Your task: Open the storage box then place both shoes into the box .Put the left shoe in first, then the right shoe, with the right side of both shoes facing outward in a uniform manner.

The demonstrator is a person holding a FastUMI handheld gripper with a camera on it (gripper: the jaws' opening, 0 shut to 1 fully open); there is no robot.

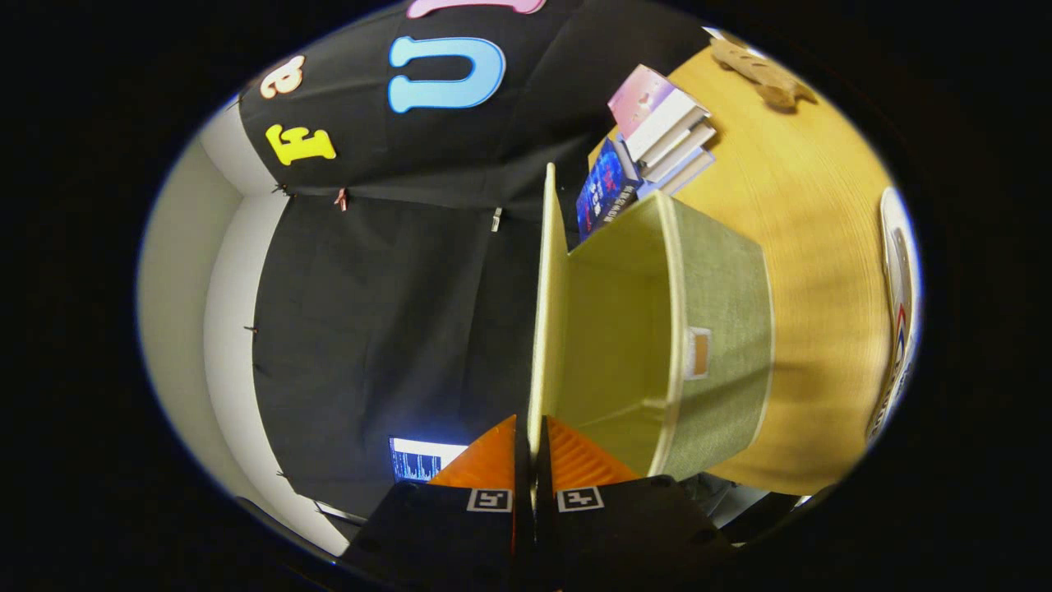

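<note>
Between the two orange fingers (493, 462) of the gripper (528, 448) runs the thin edge of the storage box's lid (549, 271), and both pads press on it from either side, so the claw is pinched tight on that flap with almost no gap left. Seen from the gripper view, the whole scene is rolled on its side, which shows the hand is holding the tool turned about a quarter turn, with the table's surface standing up along the three o'clock side. From the fingertips the lid stretches straight toward twelve o'clock as a pale cream panel, raised off the box and seen nearly edge-on. Just toward one o'clock of the fingers lies the storage box (715, 329) itself, a green fabric cube with cream trim, its mouth open and its pale green inside showing bare walls. A small label holder (699, 352) sits on its outer face. The box rests on a yellow wooden table (814, 247). Beyond the box, toward one o'clock, a stack of books (653, 136) lies on the table, touching or nearly touching the box's far corner. Farther out at one o'clock sits a brown soft toy (764, 76), and at three o'clock a white shoe (898, 312) lies well apart from the box. Near seven o'clock a lit screen (423, 459) glows just beside the left finger.
</note>
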